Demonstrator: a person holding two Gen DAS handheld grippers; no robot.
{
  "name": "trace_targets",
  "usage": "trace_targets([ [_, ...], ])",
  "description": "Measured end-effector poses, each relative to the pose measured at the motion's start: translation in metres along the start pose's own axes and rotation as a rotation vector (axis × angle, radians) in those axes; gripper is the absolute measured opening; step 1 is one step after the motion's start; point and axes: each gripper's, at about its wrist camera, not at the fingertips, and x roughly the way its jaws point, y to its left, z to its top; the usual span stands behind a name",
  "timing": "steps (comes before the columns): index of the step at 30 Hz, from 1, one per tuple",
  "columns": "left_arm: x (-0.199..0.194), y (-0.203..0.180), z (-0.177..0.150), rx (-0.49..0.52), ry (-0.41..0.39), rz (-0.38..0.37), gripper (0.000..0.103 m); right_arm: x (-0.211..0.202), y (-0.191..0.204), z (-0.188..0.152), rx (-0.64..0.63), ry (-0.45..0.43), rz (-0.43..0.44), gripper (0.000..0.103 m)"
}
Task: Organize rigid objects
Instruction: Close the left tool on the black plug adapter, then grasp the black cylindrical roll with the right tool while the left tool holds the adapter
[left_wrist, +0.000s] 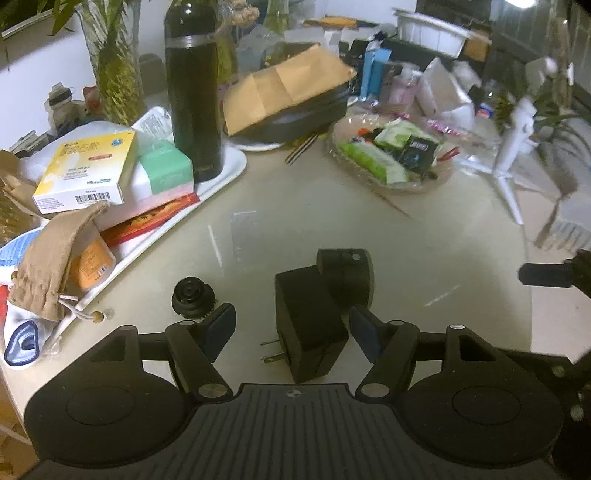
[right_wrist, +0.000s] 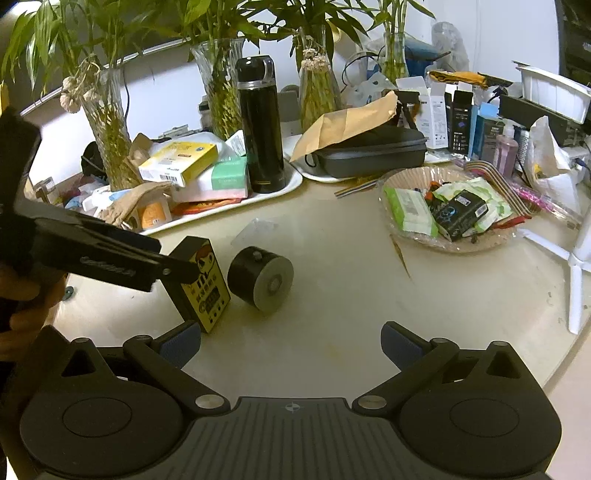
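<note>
Hovering low over the table (left_wrist: 280, 229), the left gripper (left_wrist: 291, 328) has its fingers spread to either side of the black charger (left_wrist: 308, 325), neither pad clearly touching it. The charger lies with its two prongs pointing left; the right wrist view shows a yellow label on one face. Touching the charger's far end lies a black cylinder (left_wrist: 345, 278) on its side, blocking the way straight ahead. Near the left finger sits a small round black cap (left_wrist: 192, 297), apart from the charger.

The right gripper (right_wrist: 290, 345) is spread wide over bare tabletop and holds nothing; the charger (right_wrist: 203, 284) and cylinder (right_wrist: 260, 278) lie ahead to its left, with the left gripper's arm crossing in front of the charger.

Farther out, a white tray (left_wrist: 229, 170) carries a tall black flask (left_wrist: 194, 92), stacked boxes (left_wrist: 86, 173) and a tan pouch (left_wrist: 55, 258). A glass dish (left_wrist: 388, 147) of packets sits to the right, beyond it a white tripod (left_wrist: 511, 162). Vases of bamboo (right_wrist: 110, 122) line the wall.
</note>
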Motion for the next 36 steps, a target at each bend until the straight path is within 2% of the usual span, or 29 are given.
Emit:
trace_targets([
  [5, 0.011, -0.011, 0.004, -0.002, 0.026, 0.050, 0.065, -0.002, -0.003, -0.002, 0.010, 0.001, -0.001, 0.103],
  [8, 0.016, -0.014, 0.006, -0.005, 0.046, 0.090, 0.050, -0.002, -0.003, -0.002, 0.013, 0.000, -0.002, 0.103],
  [9, 0.018, -0.014, 0.006, -0.006, 0.053, 0.096, 0.043, -0.002, -0.003, -0.002, 0.013, 0.001, -0.002, 0.103],
  [10, 0.020, -0.014, 0.006, -0.007, 0.060, 0.102, 0.032, -0.002, -0.003, -0.002, 0.012, 0.000, -0.002, 0.103],
  [12, 0.021, -0.014, 0.005, 0.000, 0.067, 0.114, 0.026, -0.002, -0.003, -0.002, 0.013, 0.001, -0.002, 0.103],
  [21, 0.008, -0.014, 0.004, 0.033, 0.001, 0.087, 0.026, 0.001, -0.002, -0.001, 0.014, 0.002, -0.001, 0.103],
  [36, -0.019, 0.019, -0.003, -0.019, -0.123, -0.008, 0.026, 0.030, 0.018, 0.015, -0.029, 0.019, 0.025, 0.103],
])
